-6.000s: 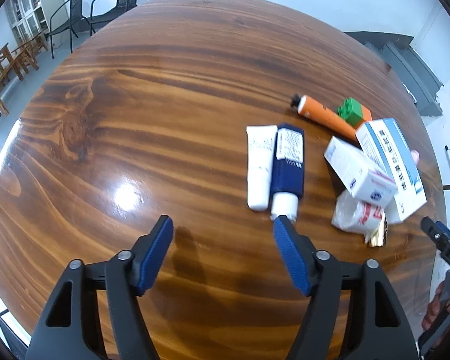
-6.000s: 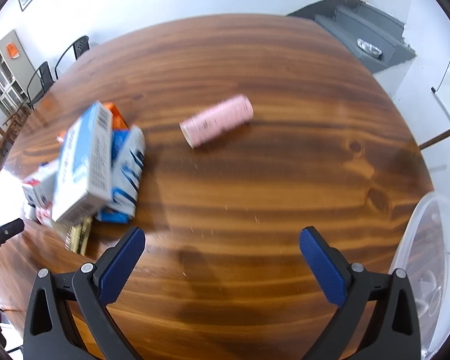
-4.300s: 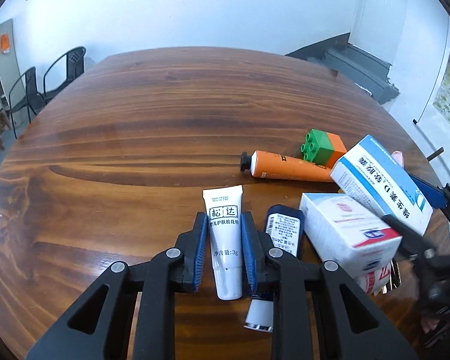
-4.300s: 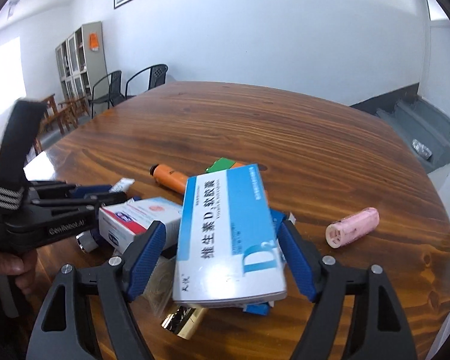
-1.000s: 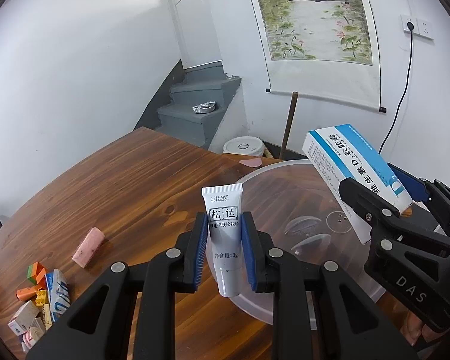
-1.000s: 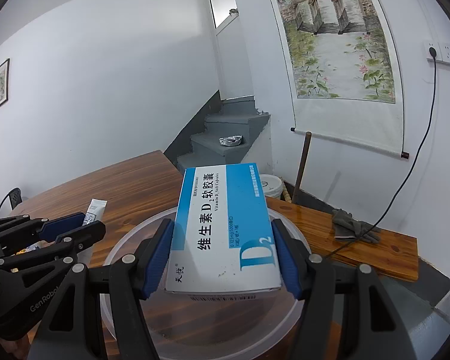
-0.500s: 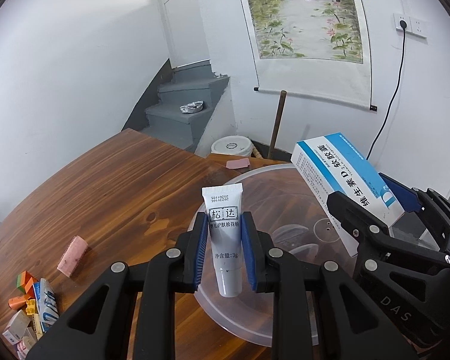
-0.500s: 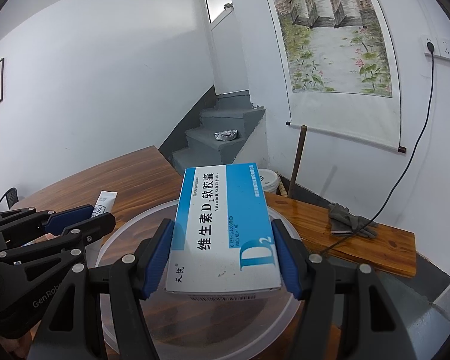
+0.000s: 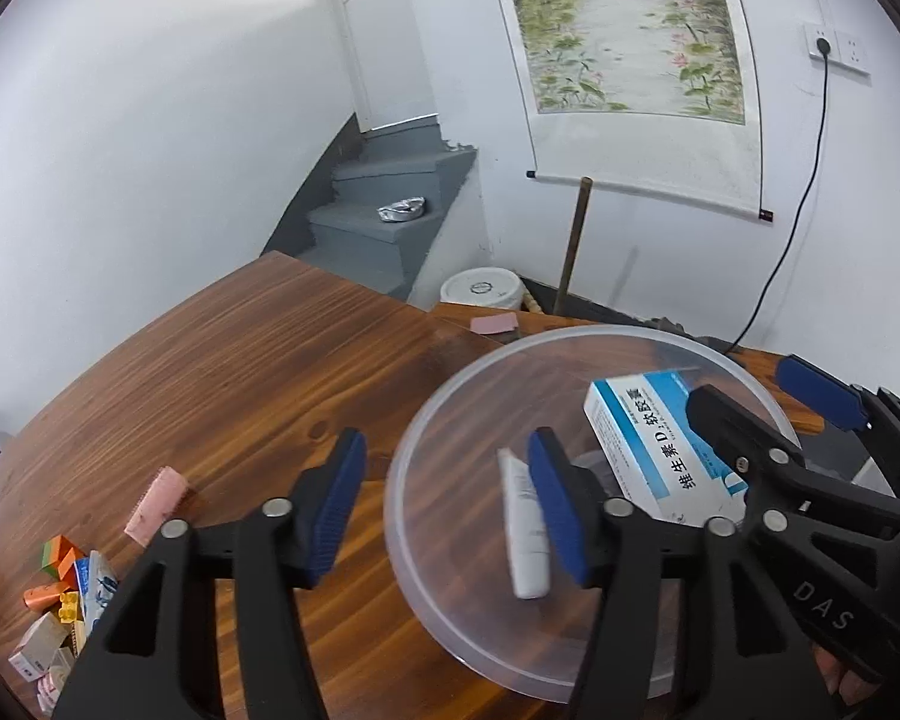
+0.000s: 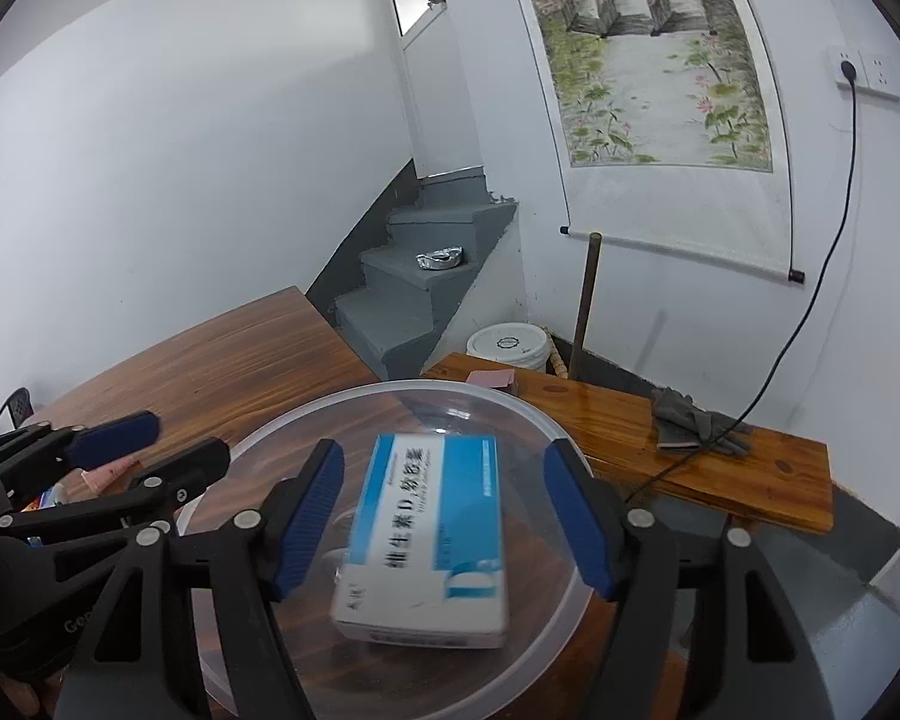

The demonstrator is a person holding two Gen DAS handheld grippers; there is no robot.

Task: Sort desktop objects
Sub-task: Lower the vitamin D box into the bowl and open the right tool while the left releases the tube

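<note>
While both of our grippers hover above the clear plastic bowl [image 9: 444,438], neither one holds anything. Our left gripper [image 9: 450,504] has its blue-padded fingers [image 9: 337,504] spread wide, one over the wooden table [image 9: 240,378] and the other over the bowl. Just beside that second finger, the white tube [image 9: 525,531] shows inside the bowl's outline, blurred, so we cannot tell whether it touches the bottom. Our right gripper [image 10: 444,516] also stands wide apart, with the blue and white medicine box [image 10: 429,534] between and below its fingers, touching neither pad; it too is blurred and tilted within the bowl [image 10: 252,438]. From the left wrist view the same box [image 9: 660,450] lies toward the bowl's far right side, partly covered by the right gripper [image 9: 768,414]. Well apart from the bowl, a pink roll [image 9: 156,504] lies on the table, and farther toward the lower left edge sits a pile of small items [image 9: 60,612]: little boxes, an orange tube and coloured blocks. A small pink piece [image 9: 494,324] rests on the table near the bowl's far rim.
</note>
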